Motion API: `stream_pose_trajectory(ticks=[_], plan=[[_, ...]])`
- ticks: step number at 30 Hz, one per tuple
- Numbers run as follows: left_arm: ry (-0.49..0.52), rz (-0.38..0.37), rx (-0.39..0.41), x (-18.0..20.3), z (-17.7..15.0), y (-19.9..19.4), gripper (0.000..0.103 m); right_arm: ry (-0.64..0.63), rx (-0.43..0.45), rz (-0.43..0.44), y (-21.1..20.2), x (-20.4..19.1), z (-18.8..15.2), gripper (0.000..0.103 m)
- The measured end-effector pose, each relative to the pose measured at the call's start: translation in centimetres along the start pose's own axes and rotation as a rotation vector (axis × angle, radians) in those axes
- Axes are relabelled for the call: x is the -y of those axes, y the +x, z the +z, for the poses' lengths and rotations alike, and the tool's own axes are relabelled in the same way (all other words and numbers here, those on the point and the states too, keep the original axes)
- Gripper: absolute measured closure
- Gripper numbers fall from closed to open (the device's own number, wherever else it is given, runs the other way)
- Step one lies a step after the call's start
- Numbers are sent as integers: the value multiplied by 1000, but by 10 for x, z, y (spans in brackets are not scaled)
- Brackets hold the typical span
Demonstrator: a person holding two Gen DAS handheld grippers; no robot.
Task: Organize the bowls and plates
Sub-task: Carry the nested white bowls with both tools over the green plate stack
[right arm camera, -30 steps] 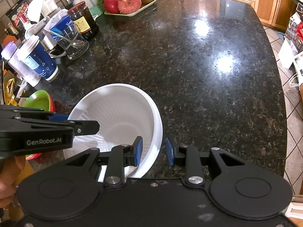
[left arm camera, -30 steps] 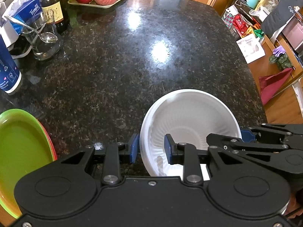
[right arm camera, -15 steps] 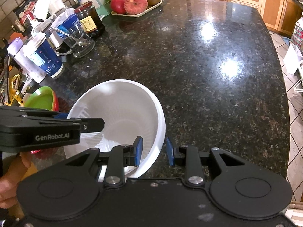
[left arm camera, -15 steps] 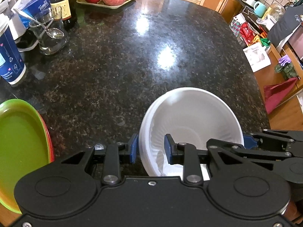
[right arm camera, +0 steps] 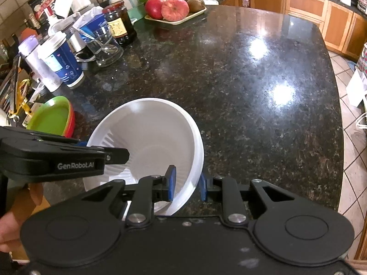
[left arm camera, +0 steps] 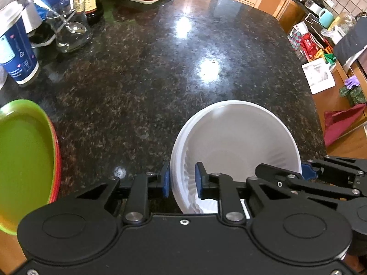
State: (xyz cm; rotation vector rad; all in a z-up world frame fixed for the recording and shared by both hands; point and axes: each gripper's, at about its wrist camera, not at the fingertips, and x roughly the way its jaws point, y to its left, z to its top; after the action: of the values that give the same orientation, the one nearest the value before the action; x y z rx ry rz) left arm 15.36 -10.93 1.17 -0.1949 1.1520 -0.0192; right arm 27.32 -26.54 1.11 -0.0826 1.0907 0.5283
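A dark speckled granite countertop (right arm camera: 240,87) fills both views, its polished surface carrying bright glints of overhead light (right arm camera: 281,92). Beyond its far edge runs a row of wooden cabinets (right arm camera: 321,11) with panelled doors under a second dark counter. The wall (right arm camera: 13,0) at the left corner is covered in pale square tiles. To the right of the countertop's curved edge the floor (right arm camera: 353,137) is laid with light tiles set diagonally.
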Motion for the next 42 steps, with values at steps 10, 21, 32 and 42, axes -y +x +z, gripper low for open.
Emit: stream_pose_trajectory(ticks=[10,21,32,42], plan=[[-47,32,51,-20,-7,-29,75,-63,-8,52,5,-26,9,80],[-103,110,104,-85,-10,-62,76,-172,20,98,12,-112,34,80],[-105,219,115,-175,-8,-83,76,-225,17,128,40,-221,62,80],[-50,200,56,-219,-9,-74,76,-211,-47,86,64,-264,58,79]])
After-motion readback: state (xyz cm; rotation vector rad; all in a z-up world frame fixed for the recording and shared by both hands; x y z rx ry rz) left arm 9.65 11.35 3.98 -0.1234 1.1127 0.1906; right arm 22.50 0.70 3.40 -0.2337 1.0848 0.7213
